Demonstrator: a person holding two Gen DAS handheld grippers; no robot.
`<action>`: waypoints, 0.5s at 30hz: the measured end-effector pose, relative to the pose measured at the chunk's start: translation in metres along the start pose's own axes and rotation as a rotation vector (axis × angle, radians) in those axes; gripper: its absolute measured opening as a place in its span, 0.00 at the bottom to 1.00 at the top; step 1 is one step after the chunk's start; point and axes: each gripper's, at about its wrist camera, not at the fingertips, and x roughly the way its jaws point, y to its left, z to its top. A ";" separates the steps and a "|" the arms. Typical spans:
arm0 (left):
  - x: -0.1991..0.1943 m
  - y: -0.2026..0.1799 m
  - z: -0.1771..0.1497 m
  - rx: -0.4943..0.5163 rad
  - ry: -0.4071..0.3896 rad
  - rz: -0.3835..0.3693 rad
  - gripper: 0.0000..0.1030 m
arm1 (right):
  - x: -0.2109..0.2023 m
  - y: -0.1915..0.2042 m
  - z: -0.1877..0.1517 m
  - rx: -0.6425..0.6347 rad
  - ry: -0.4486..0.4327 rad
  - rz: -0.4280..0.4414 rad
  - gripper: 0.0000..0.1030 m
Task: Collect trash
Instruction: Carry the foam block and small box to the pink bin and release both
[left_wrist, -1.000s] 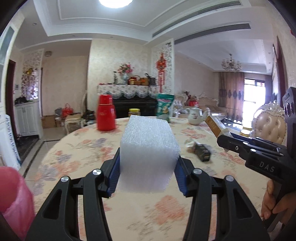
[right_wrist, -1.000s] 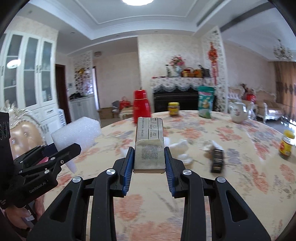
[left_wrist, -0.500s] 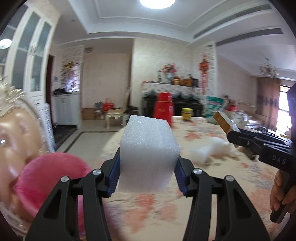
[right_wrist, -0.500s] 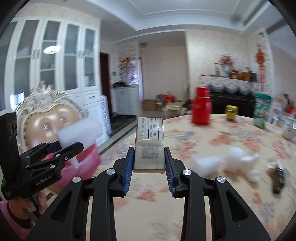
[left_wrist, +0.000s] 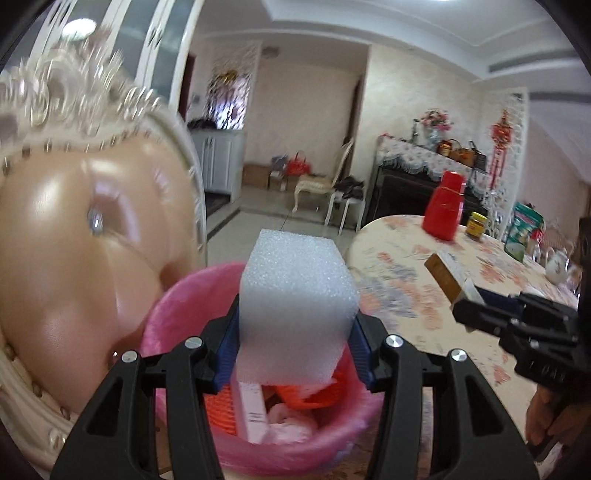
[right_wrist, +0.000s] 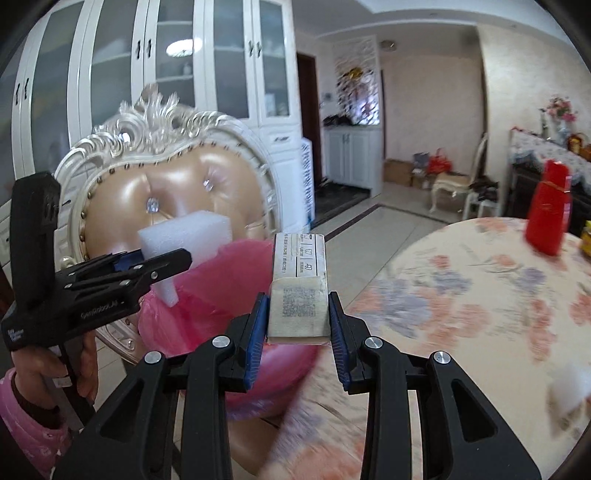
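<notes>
My left gripper (left_wrist: 295, 343) is shut on a white foam block (left_wrist: 295, 314) and holds it over a pink-lined trash bin (left_wrist: 177, 306) that holds an orange bag and a small box. The left gripper (right_wrist: 166, 264) and its foam block (right_wrist: 184, 240) also show in the right wrist view, above the bin (right_wrist: 221, 288). My right gripper (right_wrist: 297, 325) is shut on a small beige carton (right_wrist: 298, 291) just right of the bin's rim. The right gripper (left_wrist: 480, 310) and the carton (left_wrist: 448, 273) also show in the left wrist view, over the table edge.
An ornate cream chair (right_wrist: 166, 192) stands behind the bin. The round floral table (right_wrist: 480, 288) lies to the right, with a red thermos (right_wrist: 548, 210), a jar (left_wrist: 474, 223), a green bag (left_wrist: 524, 229), a teapot (left_wrist: 557, 260) and a white foam scrap (right_wrist: 569, 387).
Both grippers have swung left from over the table to the pink bin beside the chair, each still holding its item.
</notes>
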 end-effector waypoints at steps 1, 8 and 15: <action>0.009 0.008 0.002 -0.018 0.014 -0.001 0.49 | 0.012 0.004 0.002 0.000 0.014 0.015 0.31; 0.033 0.044 0.006 -0.039 0.062 0.031 0.51 | 0.055 0.011 0.012 0.020 0.050 0.076 0.31; 0.017 0.063 0.007 -0.098 0.031 0.054 0.69 | 0.070 0.016 0.021 0.020 0.039 0.125 0.53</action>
